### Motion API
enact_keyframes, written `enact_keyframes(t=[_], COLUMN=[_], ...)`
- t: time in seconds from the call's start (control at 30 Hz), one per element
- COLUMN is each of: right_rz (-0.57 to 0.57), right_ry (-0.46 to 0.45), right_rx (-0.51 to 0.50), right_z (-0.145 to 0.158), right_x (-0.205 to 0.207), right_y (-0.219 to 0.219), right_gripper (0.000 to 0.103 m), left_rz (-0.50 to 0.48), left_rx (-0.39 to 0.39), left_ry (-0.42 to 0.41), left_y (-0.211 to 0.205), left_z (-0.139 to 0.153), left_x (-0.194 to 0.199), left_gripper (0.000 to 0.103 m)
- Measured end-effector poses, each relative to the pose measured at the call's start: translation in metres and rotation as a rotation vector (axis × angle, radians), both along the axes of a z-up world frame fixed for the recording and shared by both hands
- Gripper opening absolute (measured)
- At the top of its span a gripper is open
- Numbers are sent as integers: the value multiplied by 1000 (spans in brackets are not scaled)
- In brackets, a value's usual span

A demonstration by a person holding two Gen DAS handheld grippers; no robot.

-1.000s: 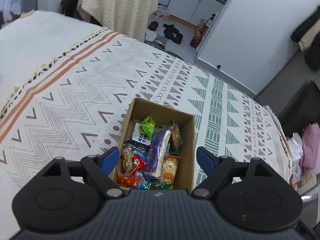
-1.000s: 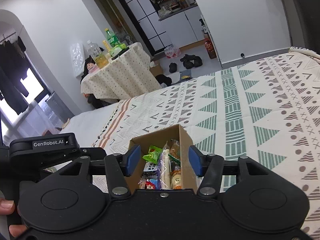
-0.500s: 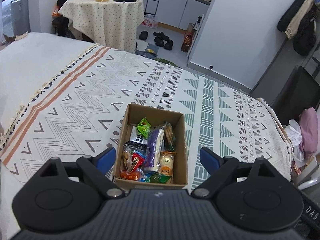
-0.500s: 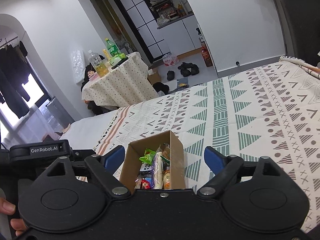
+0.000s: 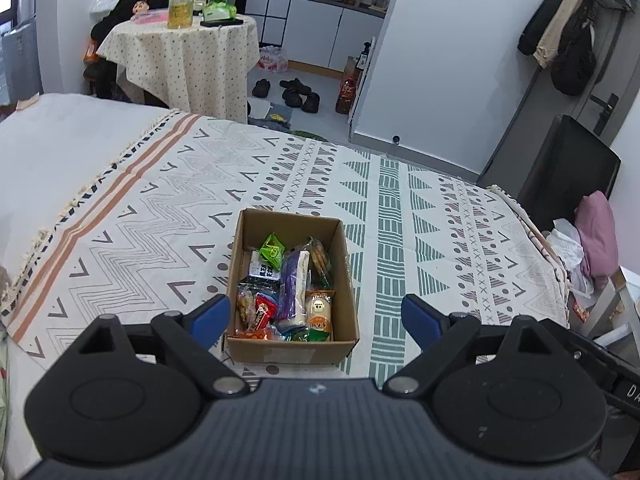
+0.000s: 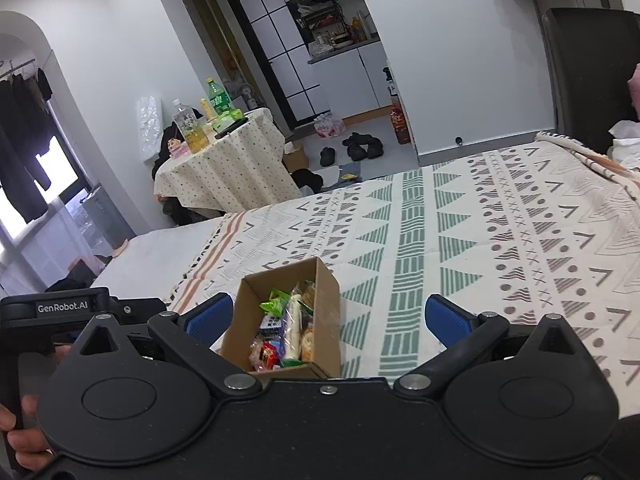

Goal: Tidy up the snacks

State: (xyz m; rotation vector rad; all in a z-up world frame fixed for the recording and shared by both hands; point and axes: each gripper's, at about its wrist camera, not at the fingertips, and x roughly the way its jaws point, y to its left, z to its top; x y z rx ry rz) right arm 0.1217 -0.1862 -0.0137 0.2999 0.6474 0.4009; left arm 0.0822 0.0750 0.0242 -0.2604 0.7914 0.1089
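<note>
jaws just widened, empty, on both grippers; only right view shows fingers (image 6: pixel 24 432), perhaps gripping the left gripper (image 6: pixel 64 308).

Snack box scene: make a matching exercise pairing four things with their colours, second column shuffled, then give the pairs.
Things:
1. box
2. triangular packet
3. long packet
4. fingertips

Colours:
A. purple
B. blue
C. brown
D. green

Pairs: 1-C, 2-D, 3-A, 4-B

Snack-filled cardboard box (image 6: pixel 320 280) on patterned blanket (image 6: pixel 500 240)
</note>
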Motion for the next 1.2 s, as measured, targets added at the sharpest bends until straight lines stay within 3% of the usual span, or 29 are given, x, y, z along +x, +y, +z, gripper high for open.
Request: enact_keyframes(t=[0.67, 0.97, 1.2], right_rz=[-18, -15, -5], right_ry=[10, 15, 14], right_rx=[-60, -68, -68], right_z=[14, 17, 16], right_x=[-60, -69, -69], right_y=[-21, -22, -17], right_gripper=[103, 103, 103], left_rz=[-100, -149, -136], left_rx=[31, 56, 76], left_ry=[-34, -24, -21], left_y=[-24, -31, -29], left_z=[7, 7, 4], left_x=[-57, -62, -64], left_gripper=[101, 101, 101])
